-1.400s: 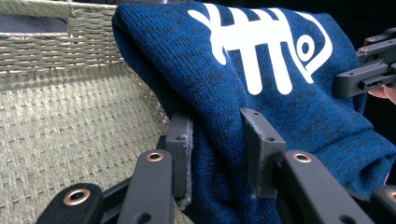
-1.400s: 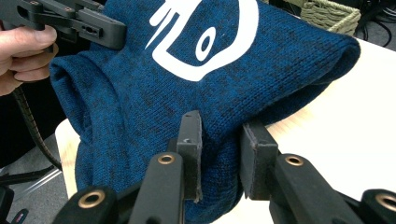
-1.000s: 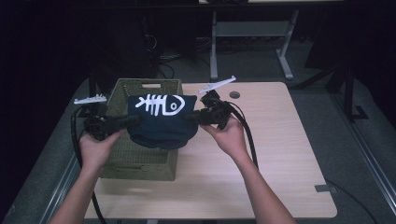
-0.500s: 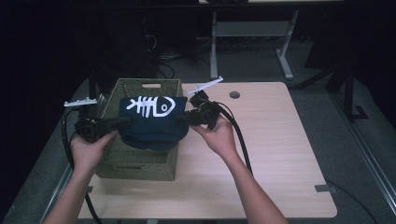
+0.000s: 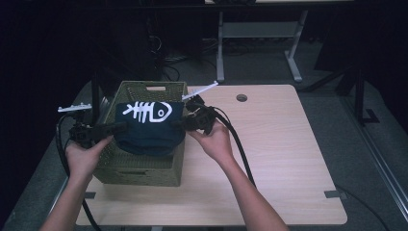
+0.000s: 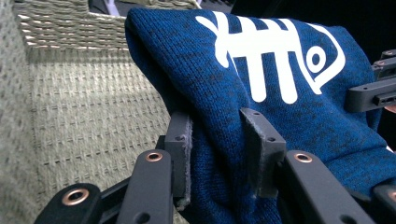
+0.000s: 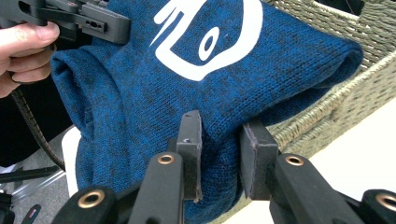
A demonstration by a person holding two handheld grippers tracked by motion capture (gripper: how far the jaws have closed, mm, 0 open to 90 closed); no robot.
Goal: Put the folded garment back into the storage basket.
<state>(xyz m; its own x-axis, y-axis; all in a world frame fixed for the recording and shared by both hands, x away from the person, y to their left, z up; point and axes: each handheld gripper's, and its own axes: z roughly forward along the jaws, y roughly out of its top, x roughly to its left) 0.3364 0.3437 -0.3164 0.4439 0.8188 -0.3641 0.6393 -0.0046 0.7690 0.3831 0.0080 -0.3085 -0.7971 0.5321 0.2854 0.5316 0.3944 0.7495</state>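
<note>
Two grippers carry a folded blue sweater [image 5: 149, 126] between them: the left gripper [image 5: 111, 129] is clamped on its left edge, the right gripper [image 5: 179, 123] on its right edge, each with cloth bunched between its jaws. The sweater hangs above the woven basket [image 5: 139, 168], fish-bone print facing up, its lower fold near the rim but seemingly not resting inside yet. Judging by this, the lift and carry are done; lowering it into the basket and letting go remain. Beyond, the wooden table [image 5: 279, 144] is bare.
</note>
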